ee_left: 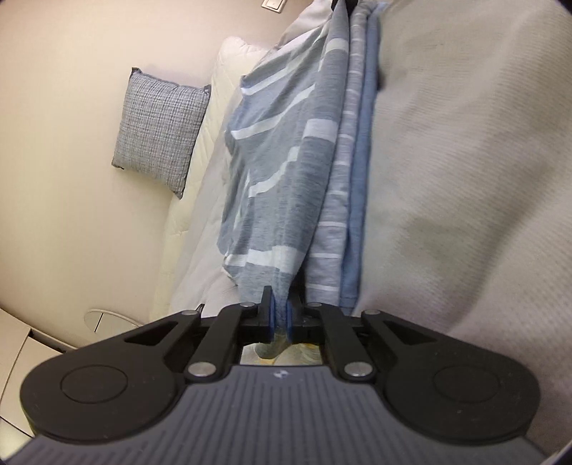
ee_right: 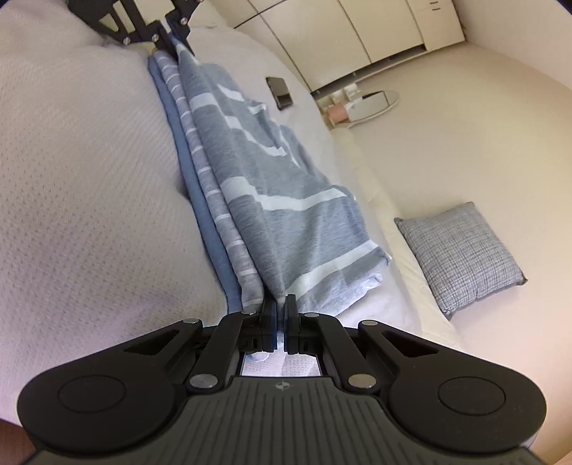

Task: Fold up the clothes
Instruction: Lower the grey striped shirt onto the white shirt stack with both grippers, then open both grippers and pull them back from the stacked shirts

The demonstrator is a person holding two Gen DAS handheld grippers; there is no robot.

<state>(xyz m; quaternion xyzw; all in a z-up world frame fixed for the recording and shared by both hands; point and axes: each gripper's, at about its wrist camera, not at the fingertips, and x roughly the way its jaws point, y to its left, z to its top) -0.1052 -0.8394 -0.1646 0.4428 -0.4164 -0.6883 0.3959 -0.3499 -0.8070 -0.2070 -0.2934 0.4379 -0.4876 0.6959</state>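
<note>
A blue-grey garment with white stripes (ee_left: pixel 286 171) is stretched taut between my two grippers above a white textured bed cover (ee_left: pixel 464 179). My left gripper (ee_left: pixel 280 314) is shut on one end of it. My right gripper (ee_right: pixel 280 311) is shut on the other end of the same garment (ee_right: pixel 271 200). The cloth is folded into several layers along the held edge and its loose part hangs to one side. The left gripper also shows at the top of the right wrist view (ee_right: pixel 171 39), and a bit of the right gripper at the top of the left wrist view (ee_left: pixel 343 5).
A grey woven cushion (ee_right: pixel 461 257) lies against the cream wall beside the bed. A dark phone-like object (ee_right: pixel 280 92) lies on the bed. A small oval table (ee_right: pixel 371 103) with small items and white cabinets (ee_right: pixel 357 32) stand beyond the bed.
</note>
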